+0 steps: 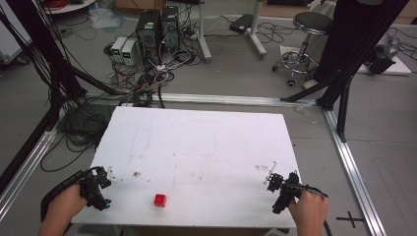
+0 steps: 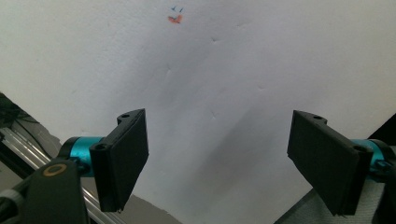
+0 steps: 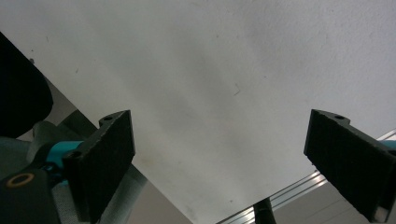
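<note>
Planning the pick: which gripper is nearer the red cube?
The left gripper. The red cube sits left of the table's middle near the front edge; the right gripper is about twice as far away.

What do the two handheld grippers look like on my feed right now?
Both the left gripper and the right gripper are black. Each has two flat, rectangular black fingers with small screw holes on top, mounted on teal cylindrical fittings. A black cable trails from each. No sleeves show.

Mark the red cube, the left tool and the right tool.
red cube (image 1: 160, 200), high view, top face.
left tool (image 2: 217, 161), left gripper view, gap between its open jaws.
right tool (image 3: 219, 165), right gripper view, gap between its open jaws.
</note>
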`<move>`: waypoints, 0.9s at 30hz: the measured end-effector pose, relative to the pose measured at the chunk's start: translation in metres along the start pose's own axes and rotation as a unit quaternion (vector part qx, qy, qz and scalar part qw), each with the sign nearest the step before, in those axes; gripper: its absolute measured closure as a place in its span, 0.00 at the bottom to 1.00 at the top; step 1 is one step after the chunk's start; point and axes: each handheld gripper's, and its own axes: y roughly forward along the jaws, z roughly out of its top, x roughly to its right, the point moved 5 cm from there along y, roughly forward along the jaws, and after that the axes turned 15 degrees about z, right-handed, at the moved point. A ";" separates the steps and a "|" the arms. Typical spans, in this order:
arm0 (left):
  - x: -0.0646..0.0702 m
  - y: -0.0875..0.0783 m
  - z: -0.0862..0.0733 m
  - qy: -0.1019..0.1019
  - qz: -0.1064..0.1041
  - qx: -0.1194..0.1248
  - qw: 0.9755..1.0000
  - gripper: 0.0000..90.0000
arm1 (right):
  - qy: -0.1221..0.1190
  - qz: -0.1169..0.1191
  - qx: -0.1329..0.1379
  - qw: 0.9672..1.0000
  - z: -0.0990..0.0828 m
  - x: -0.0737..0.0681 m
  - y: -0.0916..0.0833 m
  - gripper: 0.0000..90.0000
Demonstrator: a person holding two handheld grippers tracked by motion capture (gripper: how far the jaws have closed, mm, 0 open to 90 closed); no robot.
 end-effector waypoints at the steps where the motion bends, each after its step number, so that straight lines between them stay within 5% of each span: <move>1: 0.000 0.000 0.000 0.000 0.001 0.001 1.000 0.23 | 0.000 0.000 0.000 1.000 0.000 0.000 0.000 0.09; 27: -0.001 0.000 -0.002 -0.001 0.002 0.001 1.000 0.23 | -0.001 -0.003 0.001 1.000 0.003 -0.002 -0.003 0.09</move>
